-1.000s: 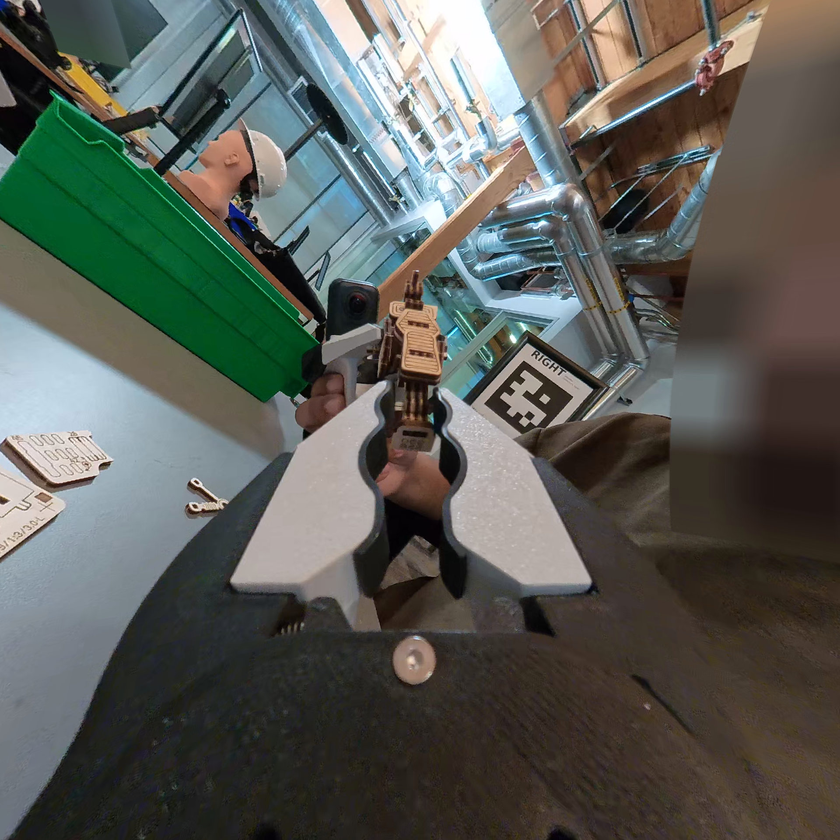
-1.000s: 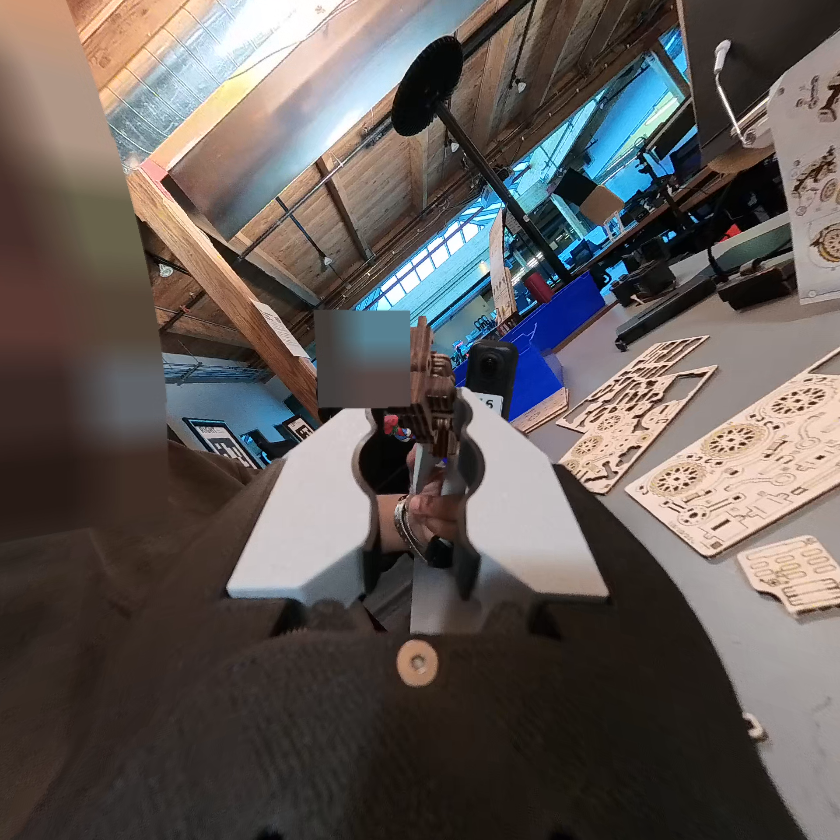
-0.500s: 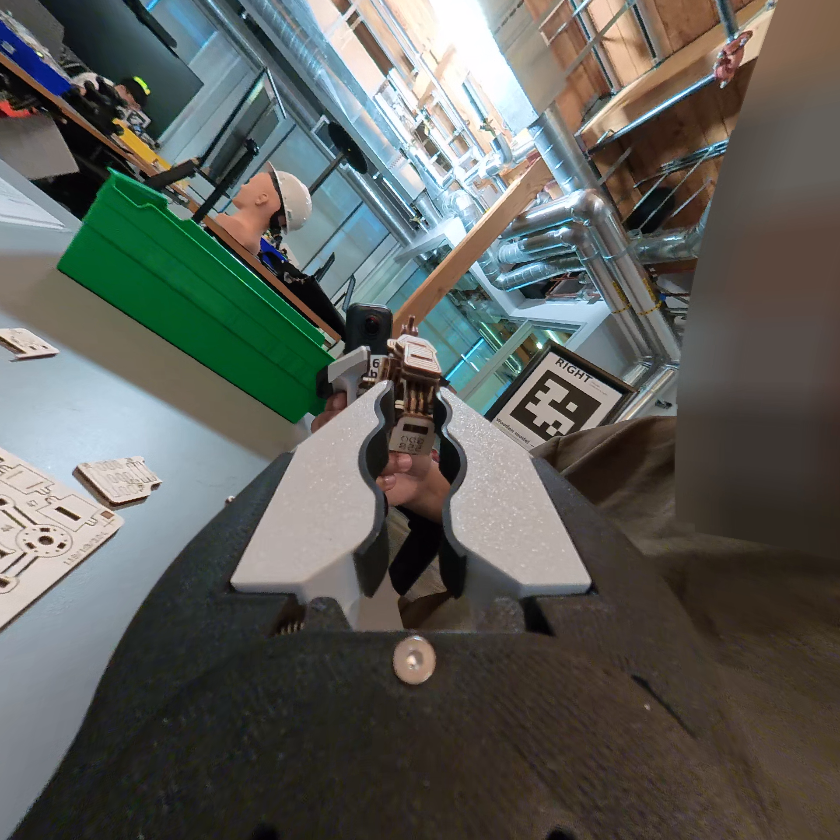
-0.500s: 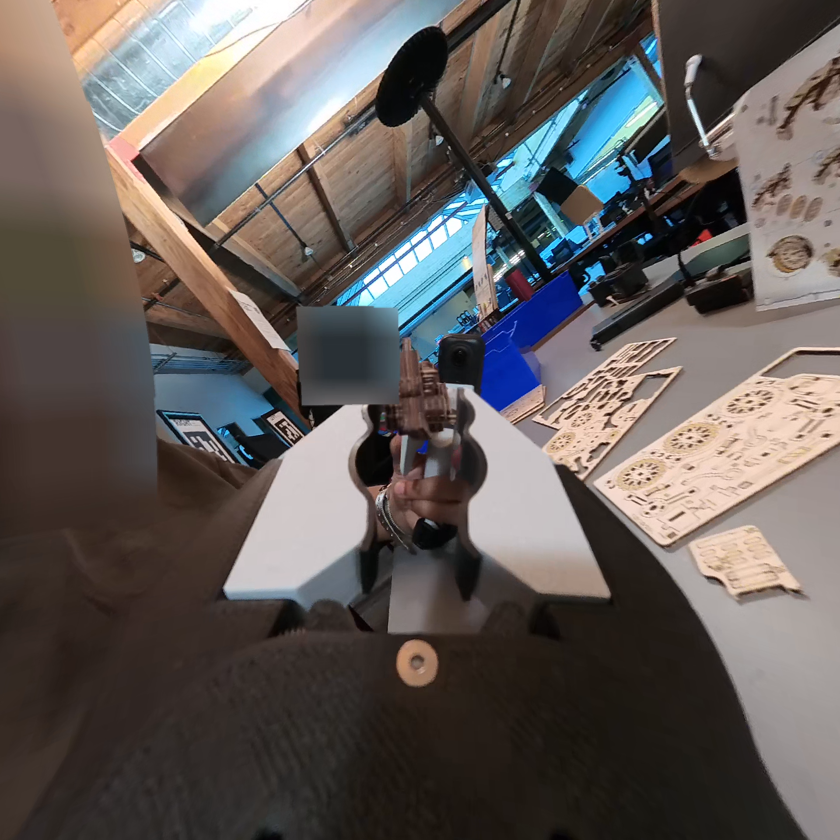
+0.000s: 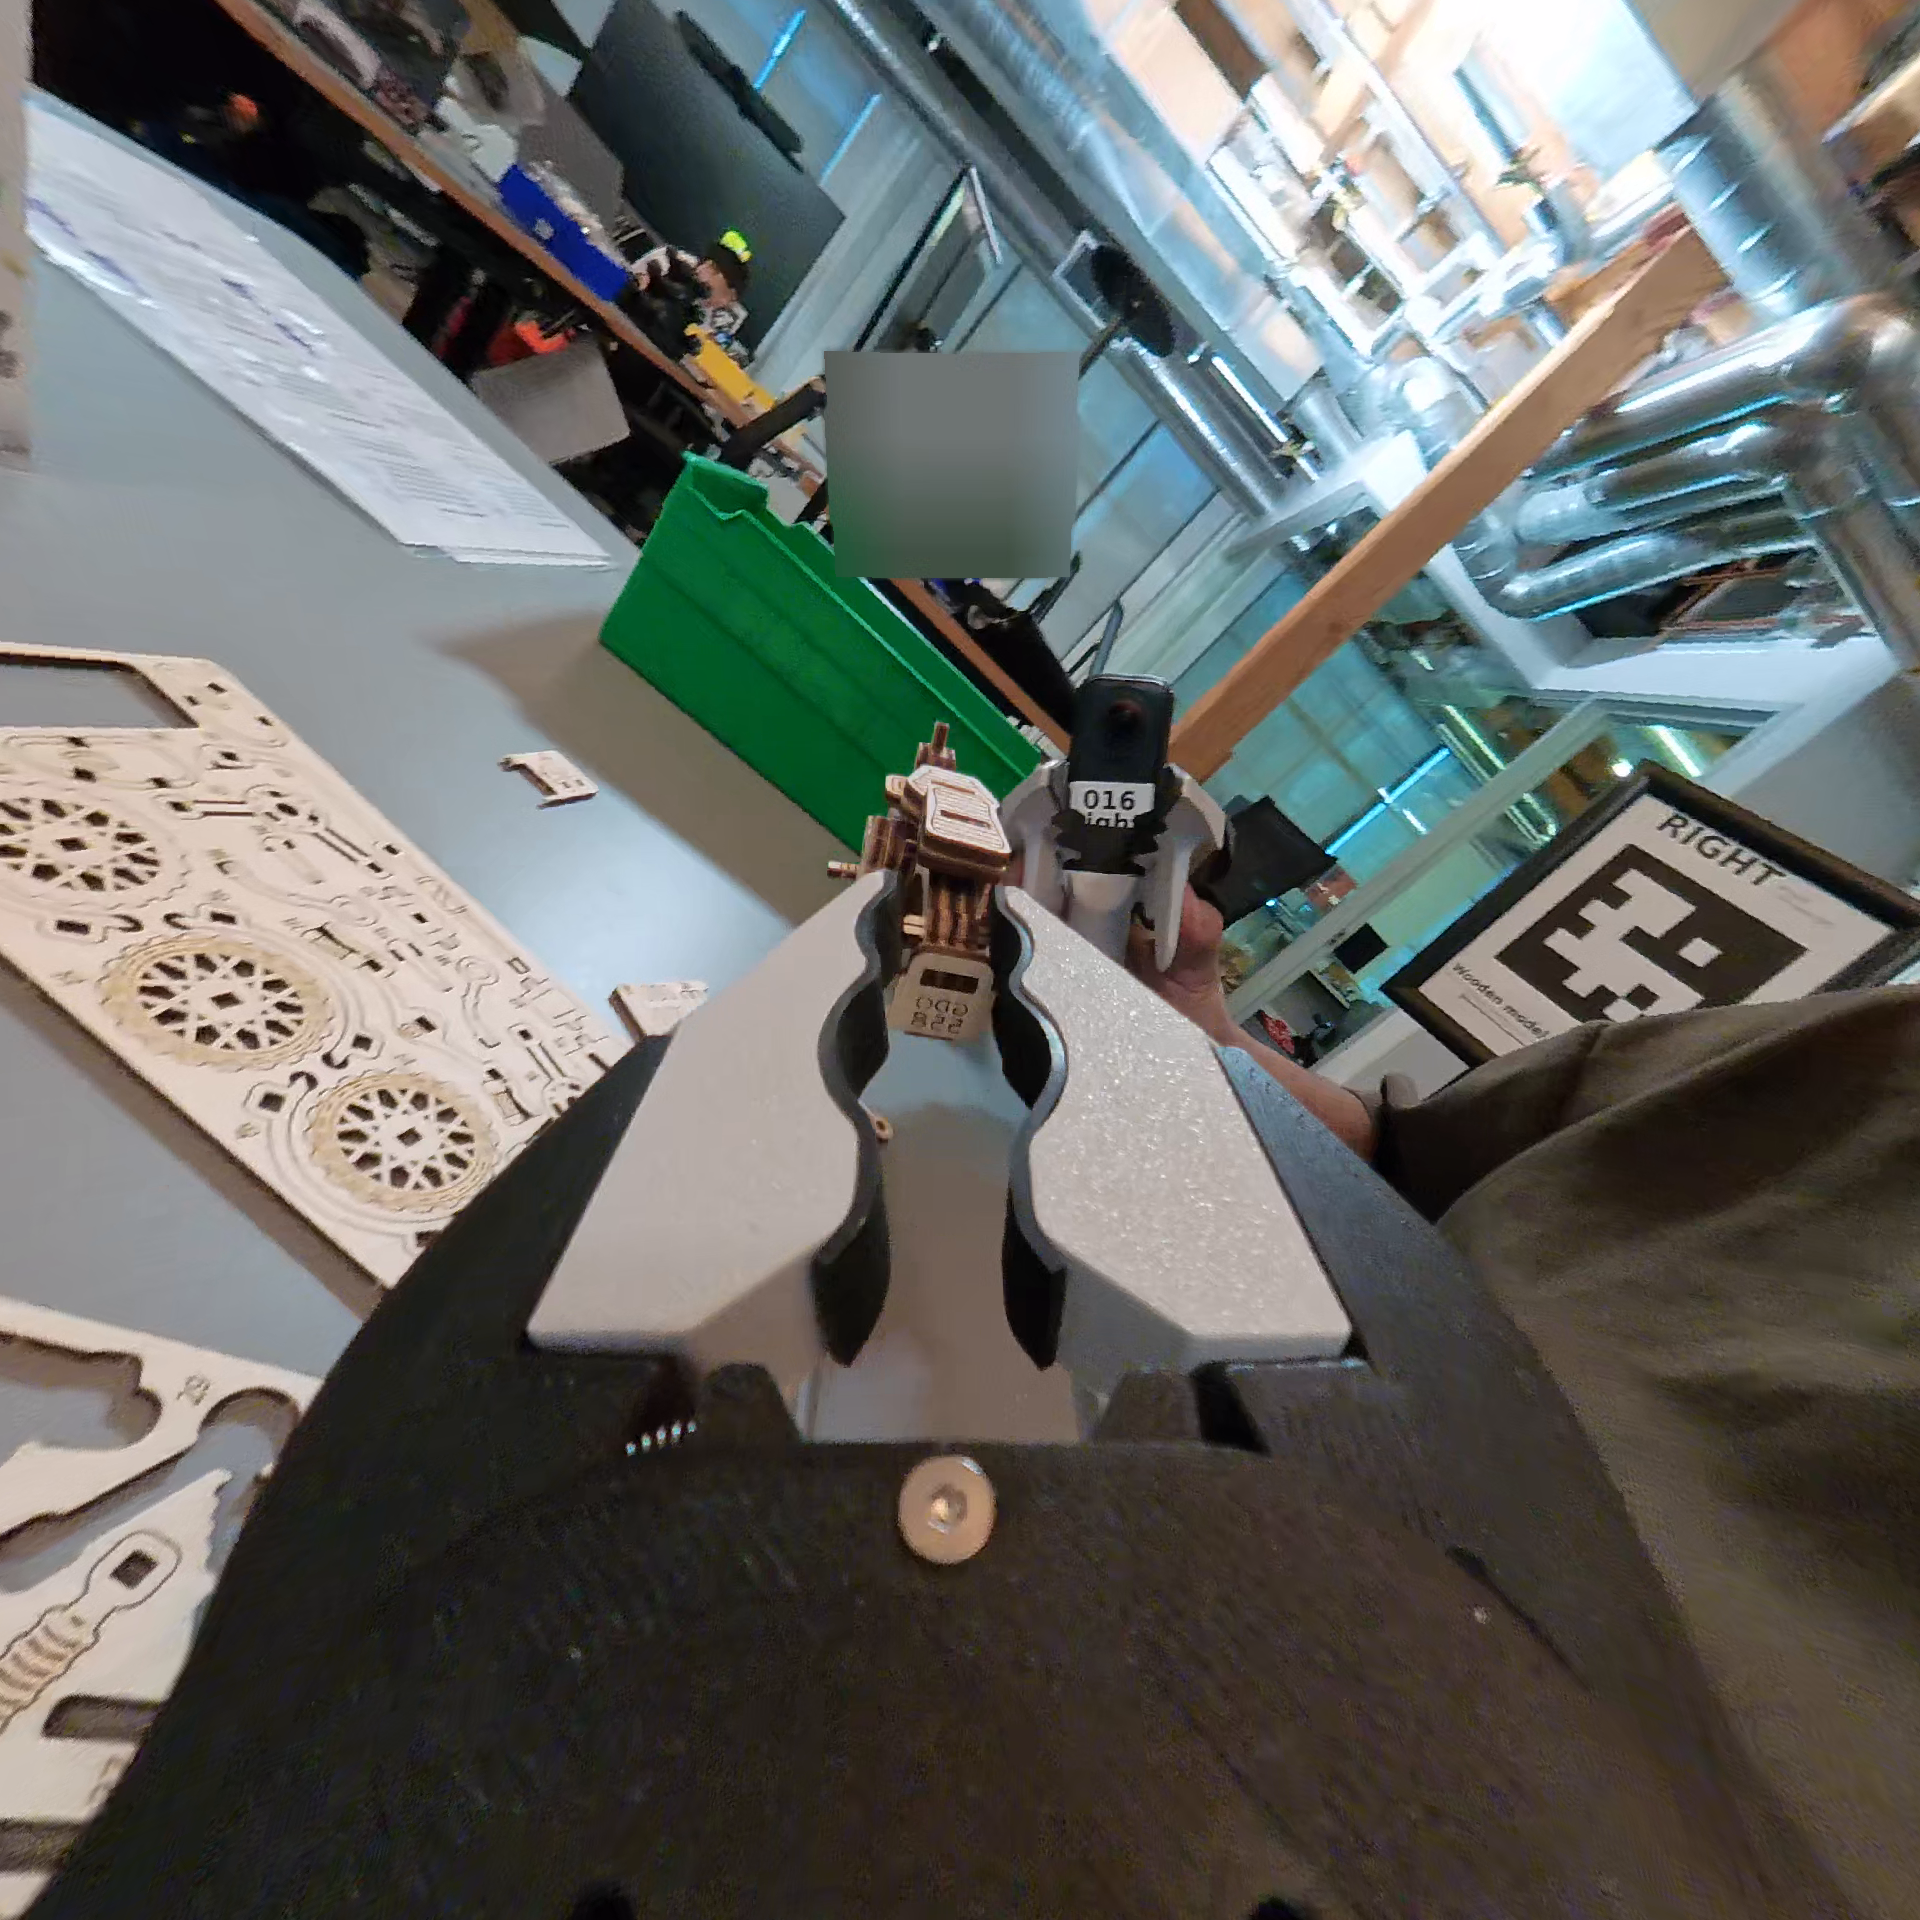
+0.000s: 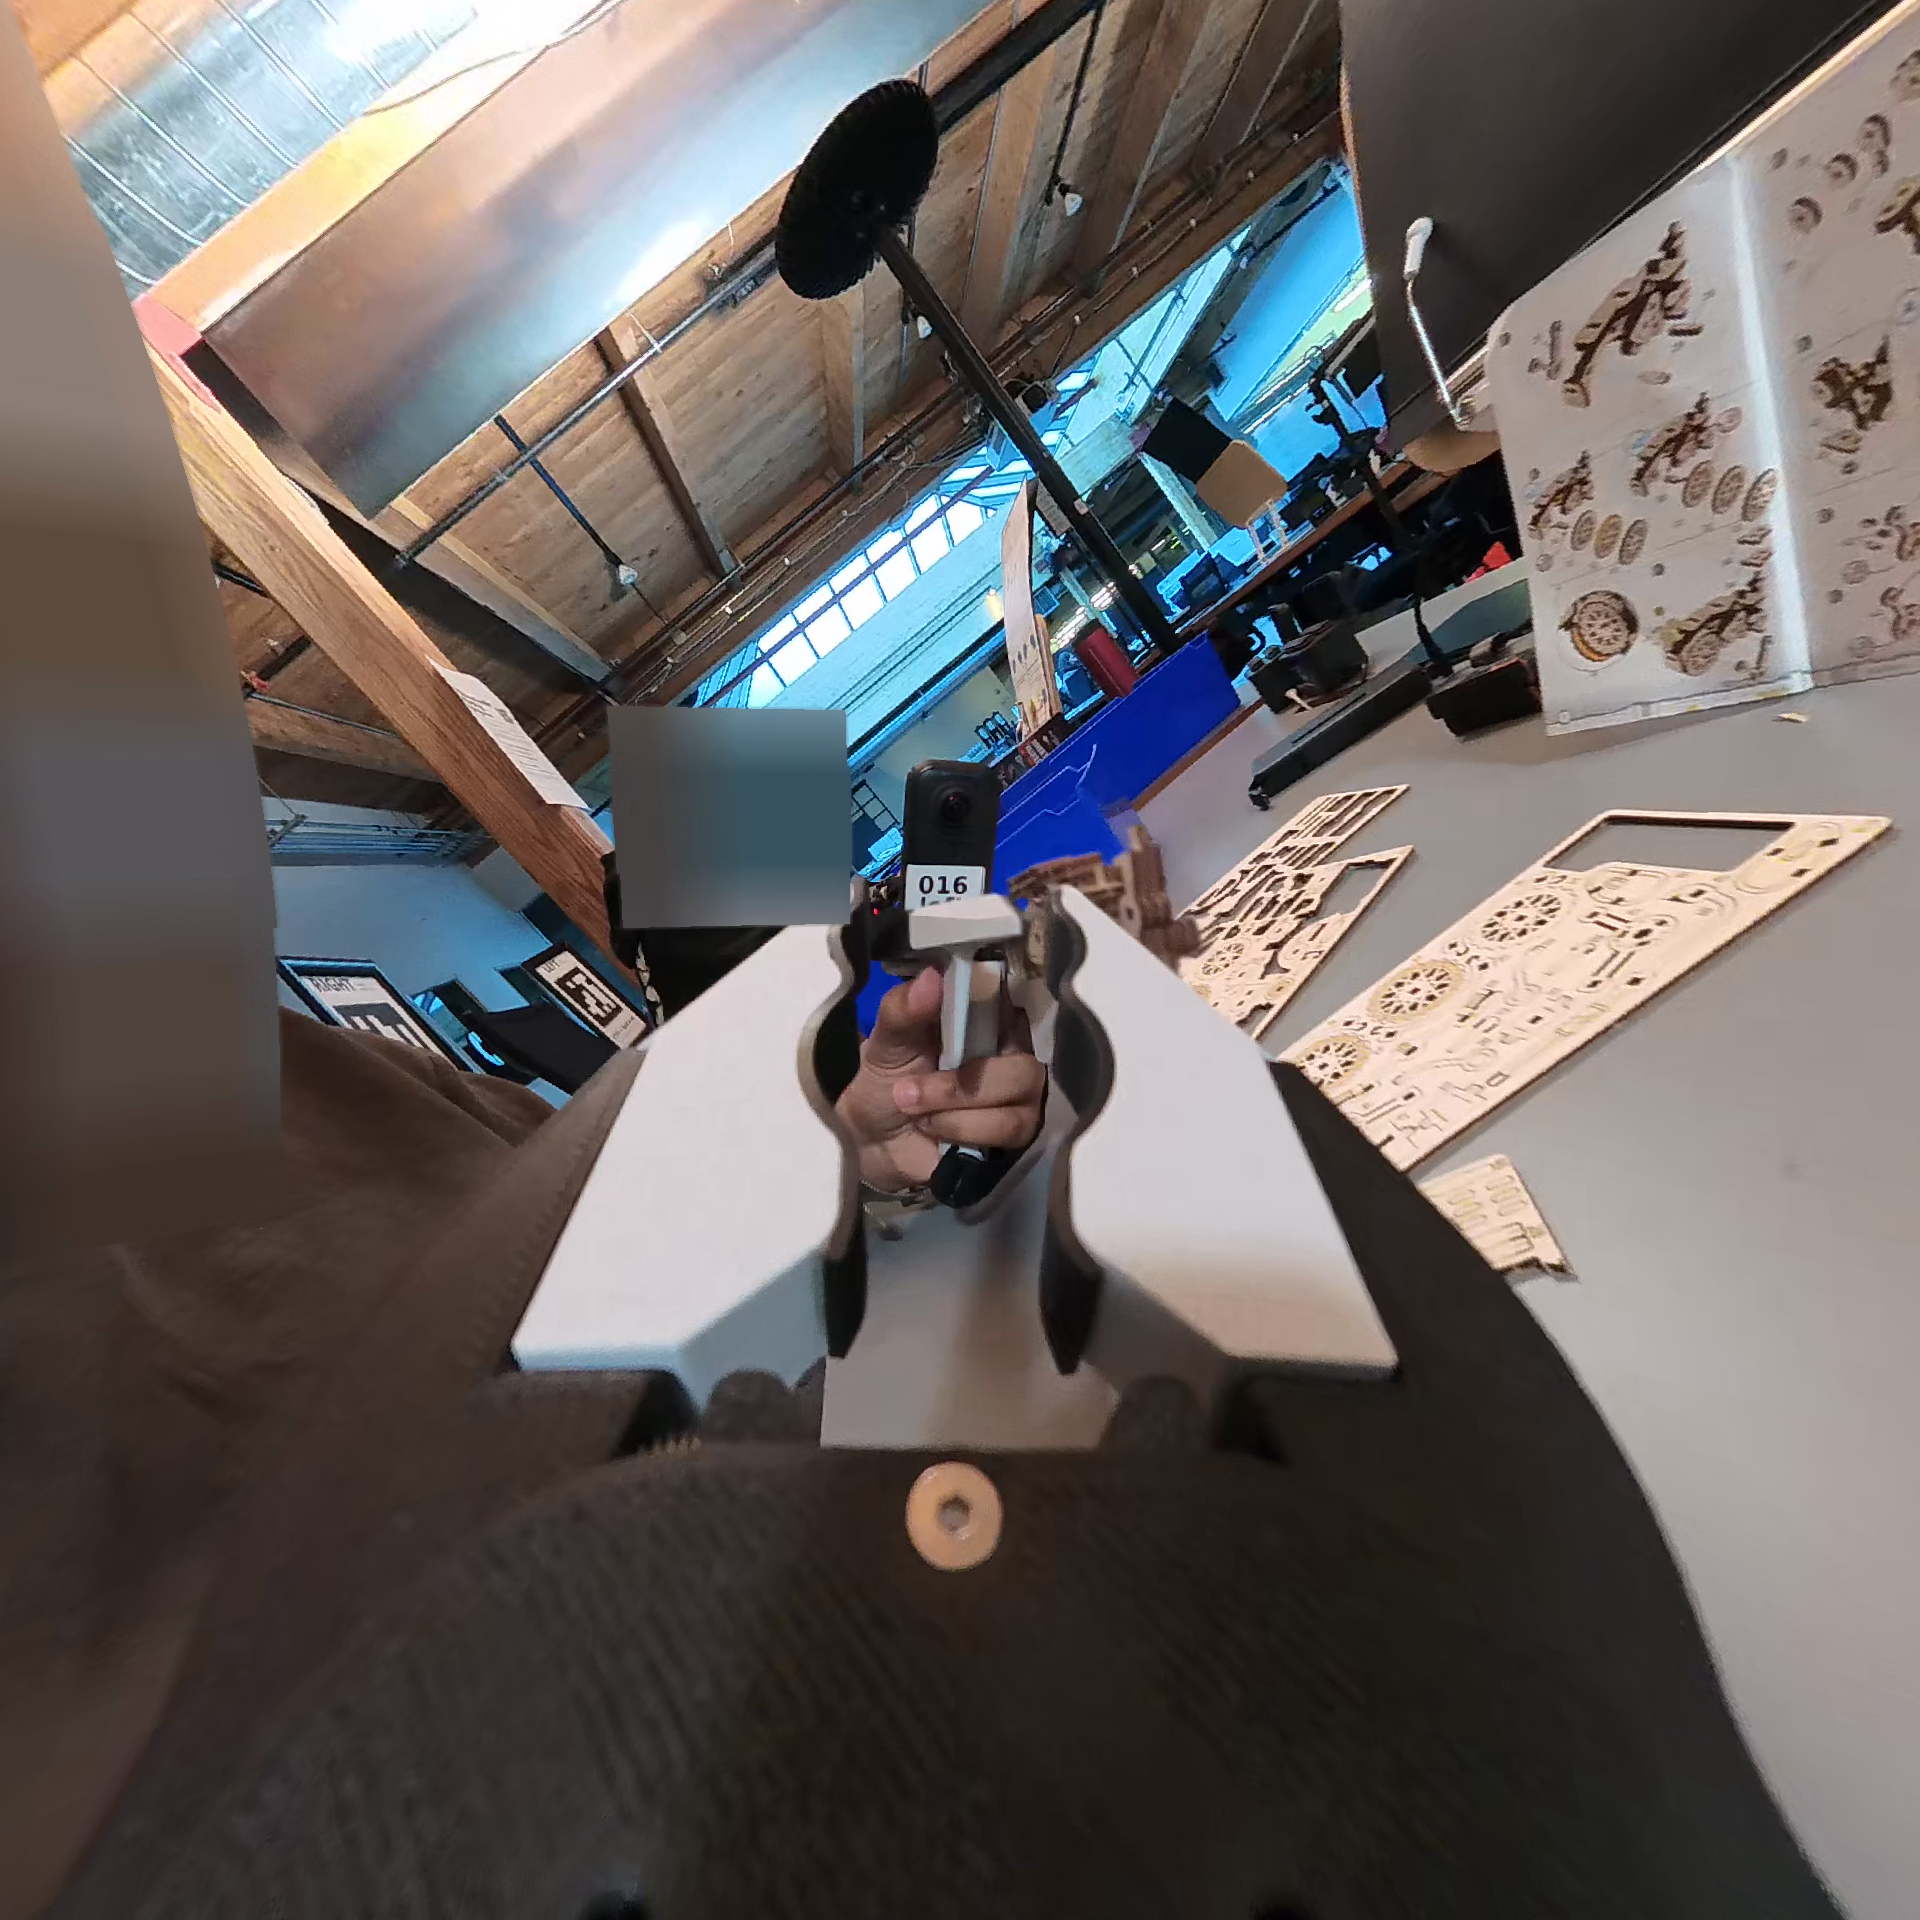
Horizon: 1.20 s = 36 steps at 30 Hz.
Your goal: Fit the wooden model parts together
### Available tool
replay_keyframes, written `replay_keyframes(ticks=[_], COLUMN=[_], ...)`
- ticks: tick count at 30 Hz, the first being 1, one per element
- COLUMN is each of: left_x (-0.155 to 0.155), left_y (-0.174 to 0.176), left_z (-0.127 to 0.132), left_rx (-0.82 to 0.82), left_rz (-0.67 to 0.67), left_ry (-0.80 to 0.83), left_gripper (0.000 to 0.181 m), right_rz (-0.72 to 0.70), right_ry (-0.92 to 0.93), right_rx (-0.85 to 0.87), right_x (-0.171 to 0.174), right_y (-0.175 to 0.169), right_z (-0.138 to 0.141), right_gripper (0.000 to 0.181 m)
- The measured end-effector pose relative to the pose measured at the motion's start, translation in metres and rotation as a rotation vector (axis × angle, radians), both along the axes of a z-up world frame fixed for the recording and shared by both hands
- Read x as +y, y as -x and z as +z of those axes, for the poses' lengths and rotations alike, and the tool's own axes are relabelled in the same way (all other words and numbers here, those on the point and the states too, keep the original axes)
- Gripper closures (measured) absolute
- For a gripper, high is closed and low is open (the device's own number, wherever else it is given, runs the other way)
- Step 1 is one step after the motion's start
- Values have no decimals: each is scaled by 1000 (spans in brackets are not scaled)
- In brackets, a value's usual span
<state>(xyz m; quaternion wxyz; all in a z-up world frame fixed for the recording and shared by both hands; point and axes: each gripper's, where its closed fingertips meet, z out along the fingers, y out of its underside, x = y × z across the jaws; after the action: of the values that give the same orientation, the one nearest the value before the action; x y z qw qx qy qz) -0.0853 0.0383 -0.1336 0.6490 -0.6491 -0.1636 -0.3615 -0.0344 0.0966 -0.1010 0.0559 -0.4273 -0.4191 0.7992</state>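
My left gripper (image 5: 942,925) is shut on a small brown wooden model assembly (image 5: 945,862), which it holds up above the grey table (image 5: 436,644). A tag-like wooden piece hangs from the model between the fingers. My right gripper (image 6: 951,925) is open and empty. It faces the left one at close range and shows in the left wrist view (image 5: 1112,862), just right of the model. In the right wrist view the model (image 6: 1101,883) sits just past my right fingertip, and the left gripper's finger (image 6: 961,925) and a hand (image 6: 935,1091) show between my fingers.
Laser-cut wooden part sheets lie on the table (image 5: 239,987) (image 6: 1538,987) (image 6: 1288,904), with small loose pieces (image 6: 1496,1216) (image 5: 545,774). A green bin (image 5: 790,675) stands behind. An instruction sheet (image 6: 1714,447) stands at the far right. A framed marker sign (image 5: 1652,935) is at the right. Tip to tip, the grippers are about 9 cm apart.
Both grippers have tilted down towards the table. The model was between my right gripper's fingertips and now sits off to the right of them. The left gripper still holds it.
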Motion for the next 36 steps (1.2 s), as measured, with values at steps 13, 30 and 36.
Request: replay_keyframes(ticks=[13,30,36], left_x=[7,9,6], left_y=[0,-29,-32], left_z=[-26,-57,-68], left_rx=[78,330,395], left_rz=[21,-116,-126], left_ry=[161,315,392], left_gripper=[169,168,167], right_rz=[22,52,41], right_ry=[51,34,14], right_rx=[-34,-37,-36], right_x=[3,-3,-1], right_y=[2,0,0], right_z=[-4,-5,-6], right_gripper=[154,158,158])
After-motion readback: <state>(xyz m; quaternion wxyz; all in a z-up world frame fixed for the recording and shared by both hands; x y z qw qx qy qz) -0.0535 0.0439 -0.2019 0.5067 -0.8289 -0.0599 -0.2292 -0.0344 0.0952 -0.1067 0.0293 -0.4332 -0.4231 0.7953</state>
